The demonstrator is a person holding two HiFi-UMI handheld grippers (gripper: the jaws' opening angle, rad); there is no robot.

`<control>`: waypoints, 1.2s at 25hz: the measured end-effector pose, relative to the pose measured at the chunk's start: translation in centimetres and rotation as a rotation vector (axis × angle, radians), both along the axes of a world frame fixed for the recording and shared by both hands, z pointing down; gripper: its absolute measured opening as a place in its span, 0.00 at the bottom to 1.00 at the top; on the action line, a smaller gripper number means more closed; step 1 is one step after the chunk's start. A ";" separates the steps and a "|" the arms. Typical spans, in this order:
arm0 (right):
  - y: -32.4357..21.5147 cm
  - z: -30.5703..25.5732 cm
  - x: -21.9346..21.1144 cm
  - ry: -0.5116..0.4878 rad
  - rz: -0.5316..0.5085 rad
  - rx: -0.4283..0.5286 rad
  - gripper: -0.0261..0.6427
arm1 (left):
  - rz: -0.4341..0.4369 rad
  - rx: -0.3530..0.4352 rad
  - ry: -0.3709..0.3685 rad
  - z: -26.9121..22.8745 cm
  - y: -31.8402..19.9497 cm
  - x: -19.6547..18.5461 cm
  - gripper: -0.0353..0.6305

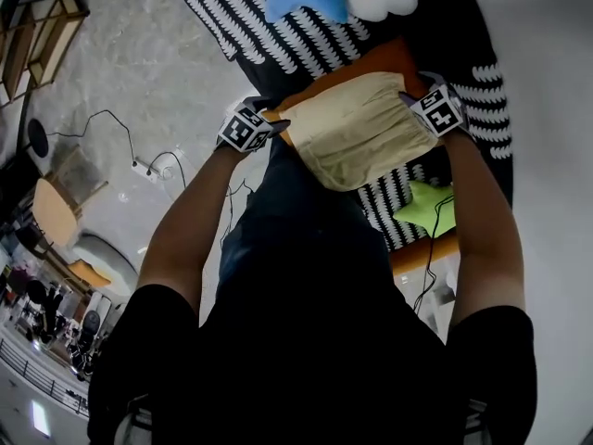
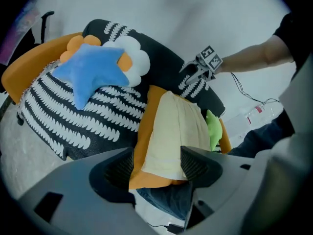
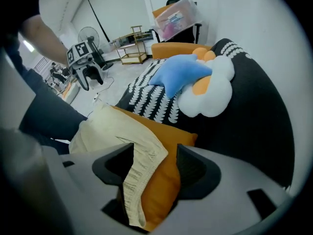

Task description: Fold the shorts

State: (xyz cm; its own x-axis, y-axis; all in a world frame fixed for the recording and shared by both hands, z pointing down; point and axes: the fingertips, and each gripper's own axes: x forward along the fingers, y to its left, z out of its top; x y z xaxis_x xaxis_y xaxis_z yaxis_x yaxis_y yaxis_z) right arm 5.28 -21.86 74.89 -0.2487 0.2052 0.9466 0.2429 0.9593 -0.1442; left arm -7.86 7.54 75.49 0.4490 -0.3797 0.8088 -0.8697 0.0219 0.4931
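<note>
right tool [image 3: 153, 163] parted, shorts [image 3: 116, 129] end likely hidden

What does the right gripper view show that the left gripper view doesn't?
Only the right gripper view: a standing fan, a clear storage box and the left hand-held gripper. Only the left gripper view: a green star cushion and the right hand-held gripper. Both: the cream shorts, orange cushion and blue star cushion.

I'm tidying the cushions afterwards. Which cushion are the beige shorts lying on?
The plain orange cushion, directly under the shorts. The blue star cushion and white cushion lie farther back; the green star cushion sits beside it.
</note>
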 end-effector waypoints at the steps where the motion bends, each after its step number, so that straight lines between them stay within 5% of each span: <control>1: 0.3 0.6 -0.2 0.010 -0.022 0.004 0.45 | 0.027 -0.009 -0.001 0.8 0.4 0.2 0.53; 18: 1.0 7.7 2.4 0.345 -0.443 0.029 0.35 | 0.227 -0.087 0.047 9.2 3.0 6.4 0.52; 26: 1.1 9.0 3.1 0.396 -0.527 0.055 0.14 | 0.260 -0.068 0.032 9.6 3.2 5.9 0.31; 30: 1.1 8.2 2.0 0.383 -0.538 0.085 0.09 | 0.273 -0.043 -0.001 8.4 3.3 5.1 0.13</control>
